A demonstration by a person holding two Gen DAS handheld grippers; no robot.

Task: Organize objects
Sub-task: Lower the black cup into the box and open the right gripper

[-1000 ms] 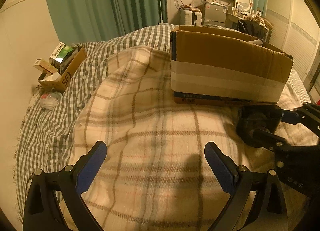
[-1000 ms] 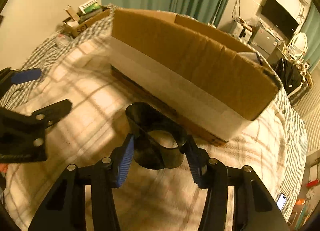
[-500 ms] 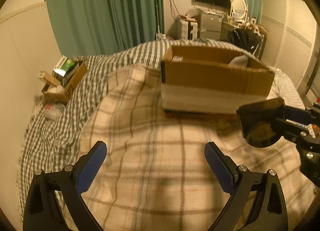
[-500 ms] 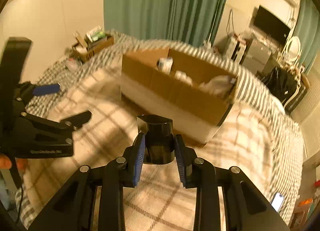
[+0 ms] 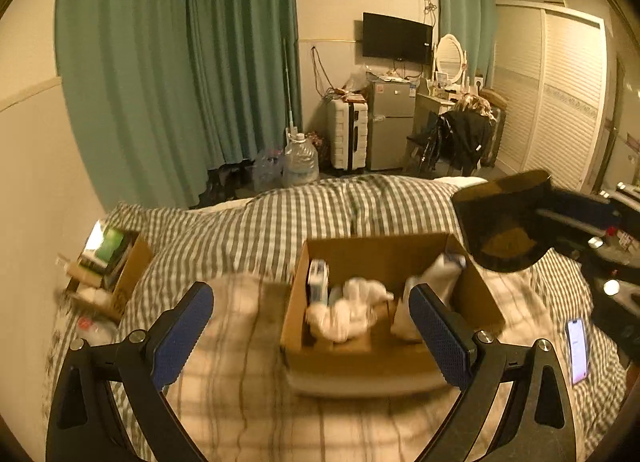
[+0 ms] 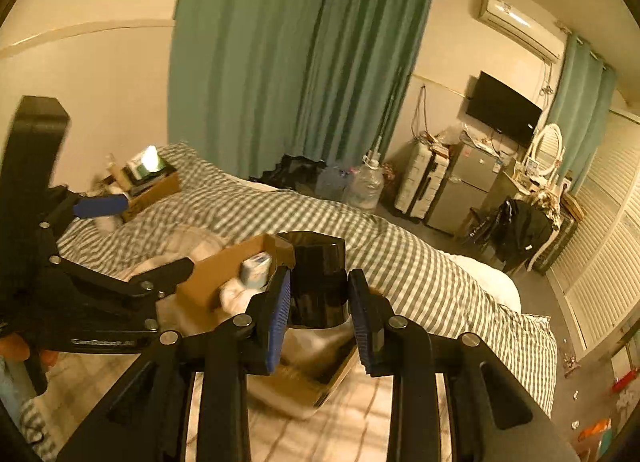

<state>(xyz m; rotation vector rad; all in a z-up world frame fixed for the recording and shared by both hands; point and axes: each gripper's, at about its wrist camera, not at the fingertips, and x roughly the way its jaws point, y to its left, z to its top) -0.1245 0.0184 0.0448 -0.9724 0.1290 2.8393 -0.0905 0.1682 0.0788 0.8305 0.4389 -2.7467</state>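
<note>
My right gripper (image 6: 319, 304) is shut on a black glossy cup (image 6: 318, 280) and holds it in the air over the right end of an open cardboard box (image 6: 208, 282). In the left wrist view the cup (image 5: 502, 221) hangs above the box's (image 5: 384, 358) right corner. The box sits on a plaid blanket and holds white crumpled items (image 5: 348, 308) and a small white-blue carton (image 5: 318, 282). My left gripper (image 5: 310, 332) is open and empty, raised in front of the box.
A second small cardboard box (image 5: 110, 274) with books and packets lies at the bed's left edge. A phone (image 5: 577, 348) lies on the blanket at the right. Curtains, a water jug, a fridge and a chair stand beyond the bed.
Both grippers have risen well above the bed. The right gripper has lifted the black cup from the blanket up over the box's right end. The box's inside now shows.
</note>
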